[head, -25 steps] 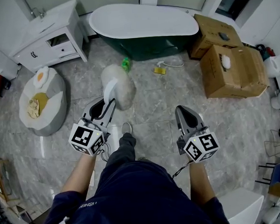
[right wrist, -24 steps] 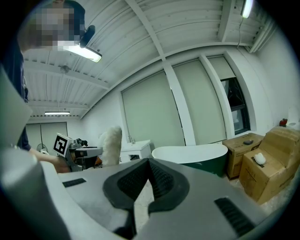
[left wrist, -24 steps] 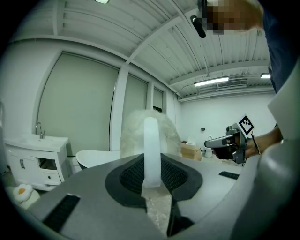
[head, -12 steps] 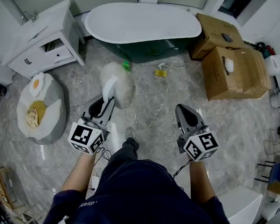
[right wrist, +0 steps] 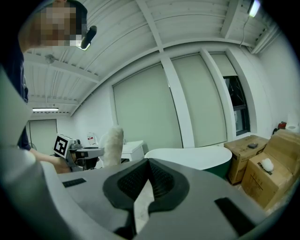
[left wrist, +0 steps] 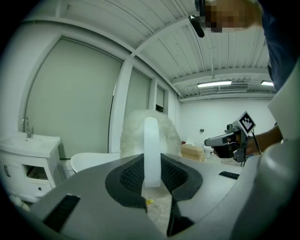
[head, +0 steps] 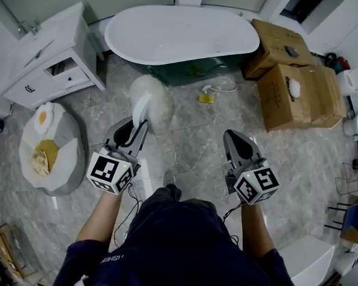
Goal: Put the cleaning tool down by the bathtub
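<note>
At the upper left of the head view, a white vanity cabinet (head: 43, 54) against the wall. Below it, at the left edge, a round grey cushion (head: 49, 147) with a fried-egg pattern, lying on the marble floor. Left of centre, the left gripper (head: 138, 125), clamped on the flat white handle of the cleaning tool (head: 151, 102). Holds it up off the floor, fluffy white head just below the bathtub (head: 178, 33) at top centre. Same grip in the left gripper view: handle upright between the pads. Right of centre, the right gripper (head: 232, 139), jaws together with nothing between them. At the right, two cardboard boxes (head: 297, 90) beside the tub's end.
</note>
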